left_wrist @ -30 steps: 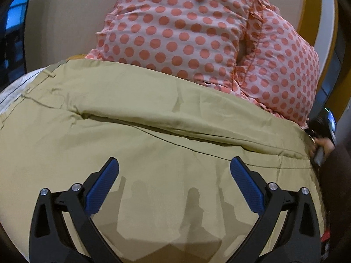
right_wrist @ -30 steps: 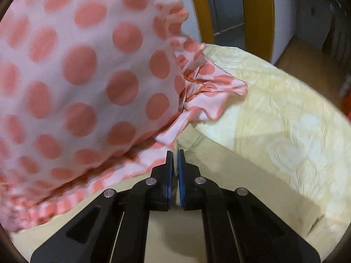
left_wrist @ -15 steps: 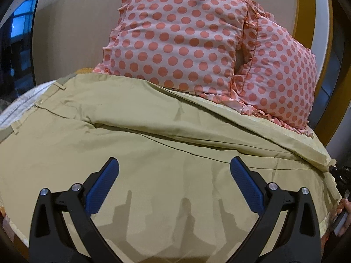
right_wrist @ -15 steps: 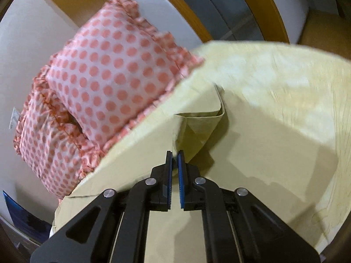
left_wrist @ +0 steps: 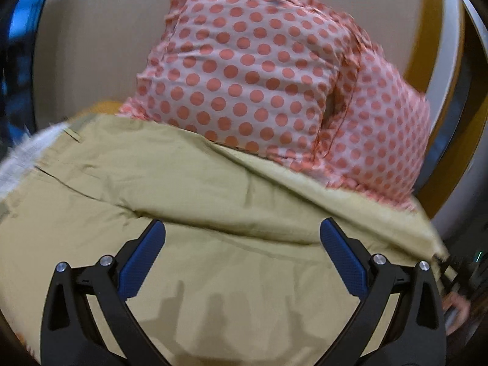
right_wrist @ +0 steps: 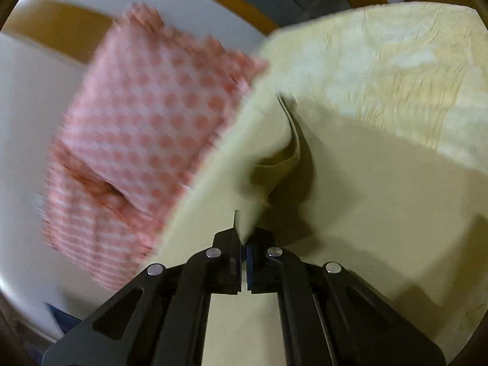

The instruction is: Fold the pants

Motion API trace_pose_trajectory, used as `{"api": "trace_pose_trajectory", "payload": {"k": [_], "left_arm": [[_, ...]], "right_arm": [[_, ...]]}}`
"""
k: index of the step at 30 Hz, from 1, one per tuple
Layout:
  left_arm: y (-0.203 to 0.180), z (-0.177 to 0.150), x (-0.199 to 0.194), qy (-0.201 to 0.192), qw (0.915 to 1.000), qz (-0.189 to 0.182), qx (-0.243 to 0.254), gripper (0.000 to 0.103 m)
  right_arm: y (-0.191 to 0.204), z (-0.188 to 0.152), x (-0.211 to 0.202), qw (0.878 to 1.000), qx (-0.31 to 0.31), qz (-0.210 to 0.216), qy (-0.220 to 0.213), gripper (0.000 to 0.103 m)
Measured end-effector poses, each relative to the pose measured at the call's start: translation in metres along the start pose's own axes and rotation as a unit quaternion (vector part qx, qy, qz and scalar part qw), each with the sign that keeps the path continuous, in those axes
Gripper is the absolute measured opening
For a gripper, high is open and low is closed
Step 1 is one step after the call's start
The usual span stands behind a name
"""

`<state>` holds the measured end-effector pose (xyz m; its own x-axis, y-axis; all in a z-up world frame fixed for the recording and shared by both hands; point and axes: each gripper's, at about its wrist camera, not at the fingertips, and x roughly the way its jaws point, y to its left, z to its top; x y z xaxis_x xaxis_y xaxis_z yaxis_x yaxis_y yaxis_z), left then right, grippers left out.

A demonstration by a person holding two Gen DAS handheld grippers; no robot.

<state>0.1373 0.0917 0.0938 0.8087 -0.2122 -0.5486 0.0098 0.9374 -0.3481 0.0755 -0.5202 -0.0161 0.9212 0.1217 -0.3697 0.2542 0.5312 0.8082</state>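
Khaki pants (left_wrist: 213, 213) lie spread over the bed and fill the lower half of the left wrist view, the waistband at the far left. My left gripper (left_wrist: 242, 244) is open and empty, hovering just above the cloth. My right gripper (right_wrist: 243, 238) is shut on the pants' leg end (right_wrist: 274, 164) and holds it lifted, the fabric hanging in a fold above the rest of the pants. The right gripper and the hand holding it show at the right edge of the left wrist view (left_wrist: 454, 305).
Two pink polka-dot pillows (left_wrist: 259, 70) lean against the wall behind the pants; they also show in the right wrist view (right_wrist: 146, 140). A pale yellow bedspread (right_wrist: 396, 70) lies beyond the pants. A wooden frame (left_wrist: 445, 91) stands at the right.
My right gripper has lifted the leg end up and pulled it away from the pillows. My left gripper stayed open and shifted a little over the pants.
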Motion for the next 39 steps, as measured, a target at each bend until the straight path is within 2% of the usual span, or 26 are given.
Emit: {"api": "trace_pose_trajectory", "payload": {"k": [3,8,14,15,16,17,18,21,23,26,29,32,34,36,39], "left_arm": [[0.023,0.027,0.021,0.014,0.9979,-0.004,-0.063,0.101],[0.047,0.056,0.079,0.071,0.991,0.047,-0.103,0.1],[0.062,0.071,0.133,0.101,0.9816,0.103,-0.125,0.083],[0.066,0.073,0.139,0.104,0.9799,0.112,-0.129,0.074],[0.071,0.075,0.148,0.111,0.9789,0.11,-0.132,0.04],[0.075,0.076,0.153,0.119,0.9792,0.1,-0.13,0.018],[0.081,0.075,0.154,0.133,0.978,0.083,-0.138,0.005],[0.086,0.066,0.115,0.093,0.9797,0.055,-0.169,0.005],[0.08,0.052,0.065,0.059,0.986,0.04,-0.151,0.005],[0.071,0.009,-0.017,0.022,0.9912,0.034,-0.126,0.007],[0.07,-0.044,-0.067,0.02,0.991,0.054,-0.121,0.009],[0.076,-0.09,-0.082,0.046,0.987,0.077,-0.133,0.009],[0.082,-0.11,-0.085,0.06,0.9834,0.073,-0.155,0.009],[0.083,-0.118,-0.089,0.057,0.983,0.066,-0.162,0.009],[0.08,-0.121,-0.093,0.049,0.9853,0.073,-0.147,0.015]], "right_arm": [[0.005,0.003,-0.028,0.999,-0.021,0.011,-0.037,0.001],[0.007,0.003,-0.035,0.999,-0.025,0.016,-0.042,0.001],[0.007,0.004,-0.034,0.999,-0.024,0.014,-0.037,0.001],[0.008,0.004,-0.034,0.999,-0.024,0.014,-0.037,0.001],[0.008,0.004,-0.034,0.999,-0.025,0.014,-0.037,0.001],[0.008,0.004,-0.034,0.999,-0.025,0.015,-0.038,0.001],[0.009,0.004,-0.034,0.999,-0.026,0.018,-0.037,0.001],[0.011,0.006,-0.043,0.998,-0.033,0.023,-0.045,0.001],[0.012,0.008,-0.053,0.997,-0.042,0.021,-0.056,0.001],[0.002,0.009,-0.068,0.997,-0.045,0.01,-0.066,0.001],[-0.012,0.006,-0.071,0.998,-0.035,-0.006,-0.059,0.001],[-0.028,0.0,-0.069,0.998,-0.02,-0.025,-0.045,0.002],[-0.035,-0.002,-0.071,0.999,-0.012,-0.027,-0.044,0.002],[-0.04,-0.002,-0.074,0.999,-0.008,-0.029,-0.043,0.002],[-0.043,-0.003,-0.077,0.998,-0.012,-0.035,-0.044,0.002]]}}
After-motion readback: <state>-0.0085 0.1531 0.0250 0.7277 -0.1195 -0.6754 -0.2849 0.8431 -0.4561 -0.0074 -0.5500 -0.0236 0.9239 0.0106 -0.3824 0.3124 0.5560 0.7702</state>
